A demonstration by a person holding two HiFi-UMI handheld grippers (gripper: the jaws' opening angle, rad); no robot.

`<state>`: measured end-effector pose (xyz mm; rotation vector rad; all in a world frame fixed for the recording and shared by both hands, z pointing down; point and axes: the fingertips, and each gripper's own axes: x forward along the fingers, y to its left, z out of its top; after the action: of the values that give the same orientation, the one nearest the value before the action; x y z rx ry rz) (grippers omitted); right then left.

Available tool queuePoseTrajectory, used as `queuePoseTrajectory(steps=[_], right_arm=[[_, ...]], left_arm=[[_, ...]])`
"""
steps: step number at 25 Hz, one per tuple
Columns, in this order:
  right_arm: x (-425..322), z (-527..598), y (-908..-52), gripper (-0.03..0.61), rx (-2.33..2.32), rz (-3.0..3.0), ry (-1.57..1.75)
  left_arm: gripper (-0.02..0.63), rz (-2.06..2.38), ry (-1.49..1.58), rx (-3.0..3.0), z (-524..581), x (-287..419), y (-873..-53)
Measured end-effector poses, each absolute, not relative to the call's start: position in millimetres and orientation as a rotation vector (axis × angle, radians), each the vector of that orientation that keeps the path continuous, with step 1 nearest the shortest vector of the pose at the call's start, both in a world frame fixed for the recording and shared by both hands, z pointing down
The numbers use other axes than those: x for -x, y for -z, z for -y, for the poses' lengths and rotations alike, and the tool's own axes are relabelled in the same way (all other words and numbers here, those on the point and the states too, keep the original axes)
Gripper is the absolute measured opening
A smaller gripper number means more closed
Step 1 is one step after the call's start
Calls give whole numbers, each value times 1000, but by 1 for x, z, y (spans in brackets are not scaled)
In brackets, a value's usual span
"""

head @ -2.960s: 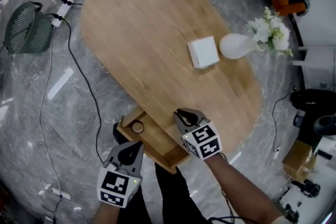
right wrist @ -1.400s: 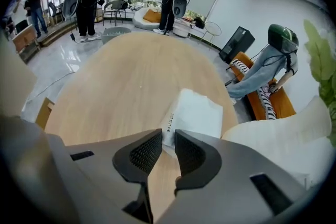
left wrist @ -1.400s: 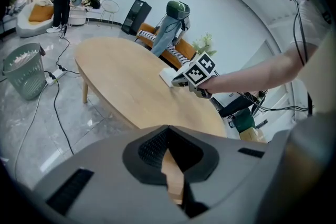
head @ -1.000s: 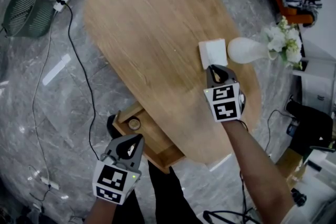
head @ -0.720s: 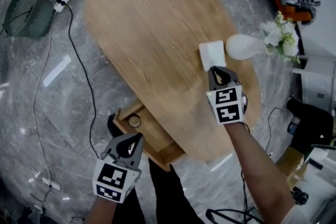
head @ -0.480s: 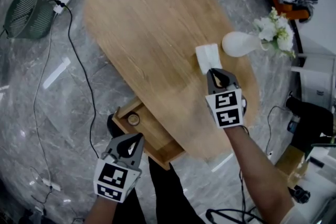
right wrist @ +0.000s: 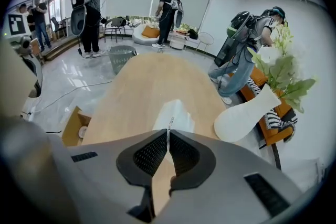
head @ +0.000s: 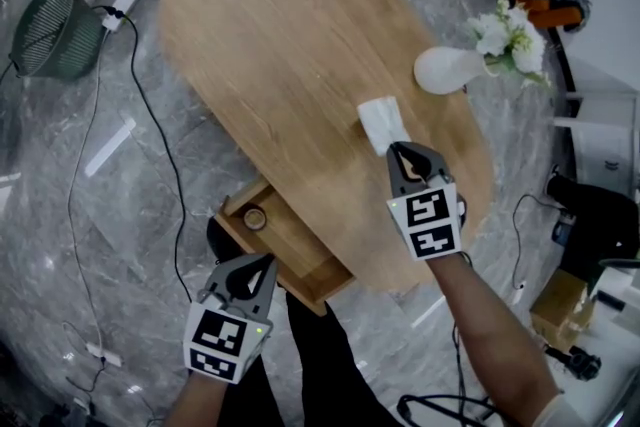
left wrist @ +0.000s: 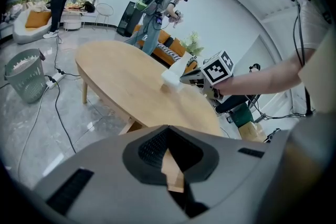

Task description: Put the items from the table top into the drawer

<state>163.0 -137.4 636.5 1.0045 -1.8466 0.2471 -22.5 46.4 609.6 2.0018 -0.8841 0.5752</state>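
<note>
A white soft packet [head: 381, 123] is on the oval wooden table [head: 280, 45], right of middle. My right gripper [head: 401, 151] is shut on its near edge; in the right gripper view the packet [right wrist: 176, 114] runs out ahead of the closed jaws [right wrist: 168, 132]. Seen from the left gripper view, the packet [left wrist: 173, 73] is tilted up off the wood. An open wooden drawer [head: 292, 250] juts from the table's near edge with a small round item [head: 254, 217] inside. My left gripper [head: 261, 265] hangs shut and empty just below the drawer.
A white vase [head: 444, 69] with flowers [head: 505, 35] lies on the table's right side, beyond the packet. A green wire bin [head: 52, 40] and cables [head: 150, 135] are on the floor at left. Several people stand in the room behind the table.
My right gripper left the drawer, reached the packet beside the vase and closed on it. The packet has since come away from the vase toward me. The left gripper stayed put.
</note>
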Motion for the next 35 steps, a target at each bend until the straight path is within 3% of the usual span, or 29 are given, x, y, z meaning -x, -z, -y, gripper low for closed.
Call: queuePoseTrajectory(steps=[35], right_arm=[[-28, -47, -627, 41, -596, 2053, -320]], left_arm=[[2, 990, -554, -1915, -85, 65, -608]])
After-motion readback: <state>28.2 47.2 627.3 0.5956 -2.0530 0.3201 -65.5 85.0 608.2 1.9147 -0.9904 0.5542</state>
